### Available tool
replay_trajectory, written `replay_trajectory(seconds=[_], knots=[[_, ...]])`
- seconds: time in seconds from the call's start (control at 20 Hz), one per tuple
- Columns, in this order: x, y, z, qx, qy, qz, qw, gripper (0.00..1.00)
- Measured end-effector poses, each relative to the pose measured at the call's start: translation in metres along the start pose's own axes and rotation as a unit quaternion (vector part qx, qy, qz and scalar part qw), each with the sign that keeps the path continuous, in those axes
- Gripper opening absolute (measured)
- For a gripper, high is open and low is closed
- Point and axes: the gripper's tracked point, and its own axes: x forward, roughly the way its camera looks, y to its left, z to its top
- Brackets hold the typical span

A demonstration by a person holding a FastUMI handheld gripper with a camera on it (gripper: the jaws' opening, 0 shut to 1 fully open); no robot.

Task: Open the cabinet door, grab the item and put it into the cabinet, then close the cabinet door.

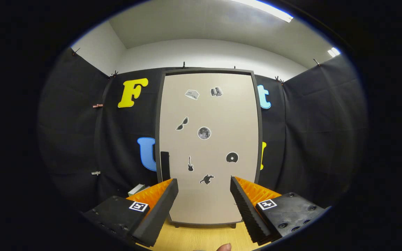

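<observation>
Tall beige cabinet door (218, 115), a flat rectangular panel in a dark frame, stands shut and upright directly ahead of the gripper, resting on short dark feet on the light wooden table (201, 238); because the door is closed, the cabinet's contents cannot be seen. The panel carries several small grey-and-black stickers scattered over its face. Black cloth booth wall (309, 132) hangs close on both sides of the cabinet and behind it, leaving narrow room at either edge, while the strip of bare table between the cabinet's foot and the fingers lies open. A slim black vertical handle (165, 165) sits on the door's left edge, low down, just above and beyond the left finger. The gripper (204, 190) is released: its two ribbed fingers (161, 209) are spread wide apart with nothing between them, framing the lower part of the door without touching it. A small pale box-shaped item (136, 189) lies near the table's left edge, beside the cabinet's lower left corner and partly hidden behind the left finger; what it is cannot be told. A fingertip of the person (224, 247) shows at the table's near edge, between the two fingers.
</observation>
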Motion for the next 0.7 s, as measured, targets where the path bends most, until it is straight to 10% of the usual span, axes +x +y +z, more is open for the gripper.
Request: replay_trajectory(seconds=[0.7], knots=[[0.104, 0.086, -0.017, -0.005, 0.007, 0.026, 1.000, 0.97]])
